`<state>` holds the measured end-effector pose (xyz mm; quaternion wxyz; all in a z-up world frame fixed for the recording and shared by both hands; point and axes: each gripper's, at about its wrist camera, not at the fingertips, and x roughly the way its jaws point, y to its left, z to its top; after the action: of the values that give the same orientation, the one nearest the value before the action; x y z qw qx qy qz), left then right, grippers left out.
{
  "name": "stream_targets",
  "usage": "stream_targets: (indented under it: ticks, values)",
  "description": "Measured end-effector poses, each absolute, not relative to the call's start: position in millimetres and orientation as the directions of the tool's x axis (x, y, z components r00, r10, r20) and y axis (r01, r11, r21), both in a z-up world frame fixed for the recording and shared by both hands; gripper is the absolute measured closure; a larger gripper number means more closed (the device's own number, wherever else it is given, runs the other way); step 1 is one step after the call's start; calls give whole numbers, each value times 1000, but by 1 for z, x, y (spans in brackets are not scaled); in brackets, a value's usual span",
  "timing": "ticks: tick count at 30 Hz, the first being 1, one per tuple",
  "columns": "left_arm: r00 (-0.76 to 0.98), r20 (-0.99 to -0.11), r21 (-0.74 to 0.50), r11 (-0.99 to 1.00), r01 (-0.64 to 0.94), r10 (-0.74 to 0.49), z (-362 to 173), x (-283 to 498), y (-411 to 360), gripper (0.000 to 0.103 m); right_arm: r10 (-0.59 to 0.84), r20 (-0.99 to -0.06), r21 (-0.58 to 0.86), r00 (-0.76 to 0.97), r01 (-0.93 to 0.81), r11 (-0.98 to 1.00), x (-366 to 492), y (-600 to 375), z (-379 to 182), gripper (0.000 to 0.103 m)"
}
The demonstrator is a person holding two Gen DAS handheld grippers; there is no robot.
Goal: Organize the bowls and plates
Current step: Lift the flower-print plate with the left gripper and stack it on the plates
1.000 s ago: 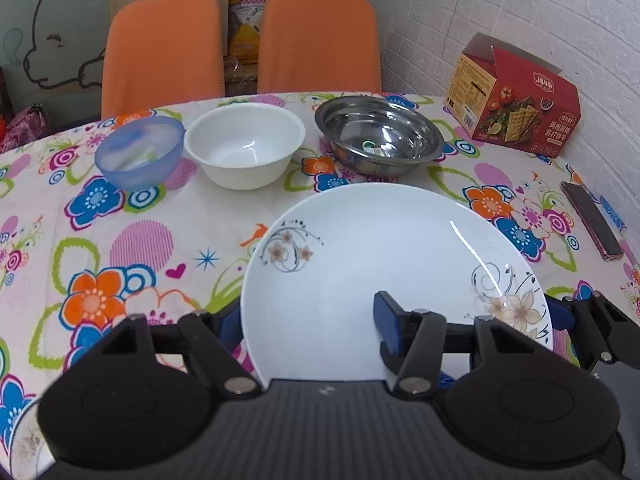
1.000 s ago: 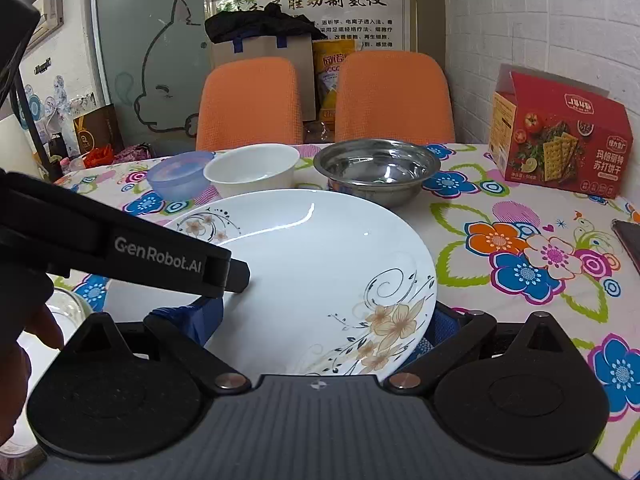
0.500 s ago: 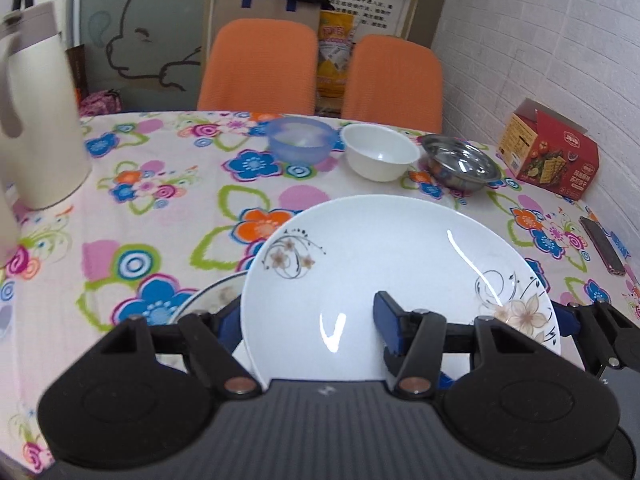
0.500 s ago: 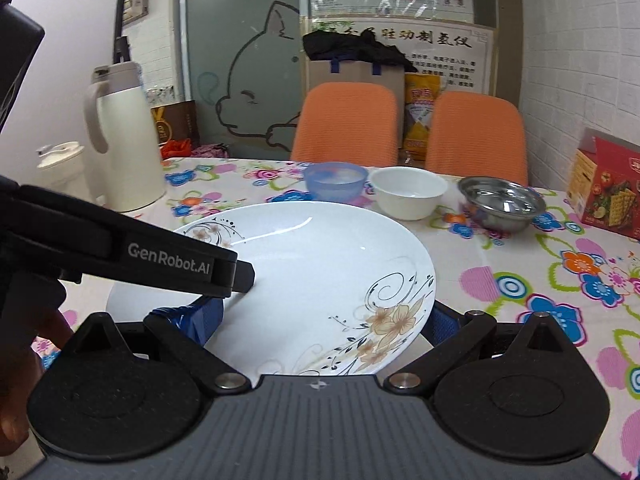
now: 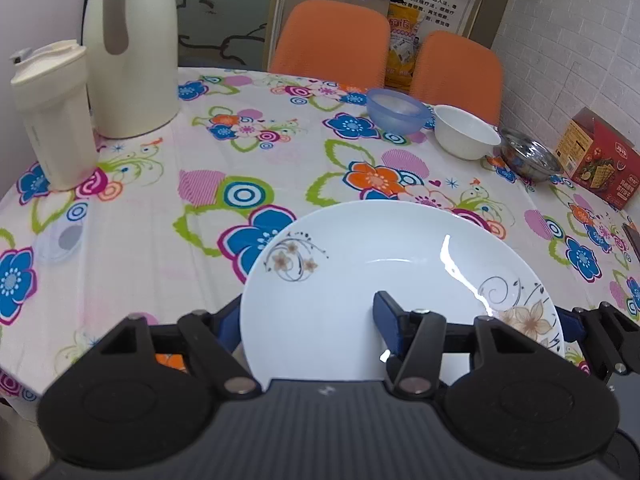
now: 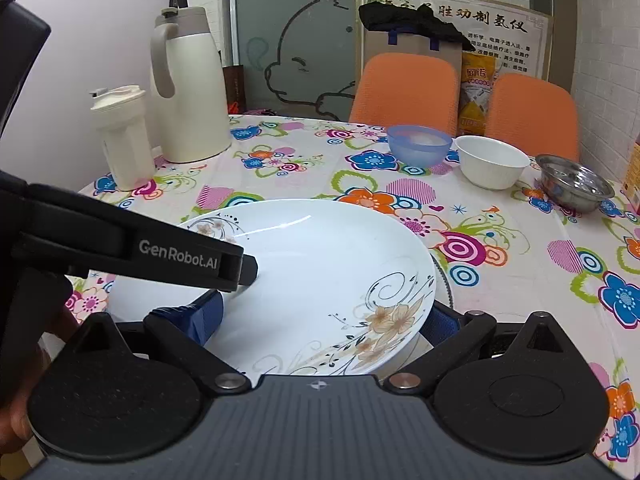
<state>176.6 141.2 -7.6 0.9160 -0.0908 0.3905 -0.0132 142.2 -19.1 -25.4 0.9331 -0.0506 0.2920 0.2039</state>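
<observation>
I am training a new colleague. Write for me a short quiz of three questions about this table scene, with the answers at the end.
1. True or false: the white bowl stands between the blue bowl and the steel bowl.
2. Which thing do the left gripper and the right gripper hold together? A) the flowered plate B) a spoon C) a pan
3. What colour are the two chairs behind the table?

Key: 1 true; 2 A; 3 orange.
</observation>
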Motion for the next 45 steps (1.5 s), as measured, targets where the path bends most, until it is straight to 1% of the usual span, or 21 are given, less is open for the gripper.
stream_targets:
  ticks: [7,9,16,17,19,22,26,29,38,45]
  values:
    - [680,-722,-195,981,-21,-129,-15,194,134,46,348,-587,44,731,-400,915,157,-29,-32,14]
    - [681,-719,-204,979,-13,-140,-16,198,134,43,351,-583,53,732,-397,916,159,-31,-33,14]
    - [717,-689,-173,985,-18,-108,-3,200,133,38,318,-579,39,751,-364,931,162,-36,-33,14]
    - [719,-687,-173,985,-21,-106,-2,200,134,37,323,-582,43,747,-368,929,163,-37,-34,16]
    - [719,-687,-175,984,-26,-104,-1,201,134,36,324,-595,42,735,-374,926,165,-37,-36,15]
    - [714,-693,-175,984,-26,-105,-2,203,132,36,308,-625,-7,717,-399,917,167,-32,-42,15]
    - [710,-695,-174,985,-18,-110,-3,202,129,35,331,-556,56,762,-363,930,163,-50,-31,15]
    - [709,-696,-173,985,-16,-110,-3,202,127,34,325,-536,55,780,-352,934,161,-56,-25,16]
    - [708,-695,-172,985,9,-128,1,202,112,31,374,-541,152,754,-350,925,156,-81,-30,15]
    - [701,-699,-147,988,48,-138,5,210,83,31,317,-533,201,784,-247,948,158,-129,-32,15]
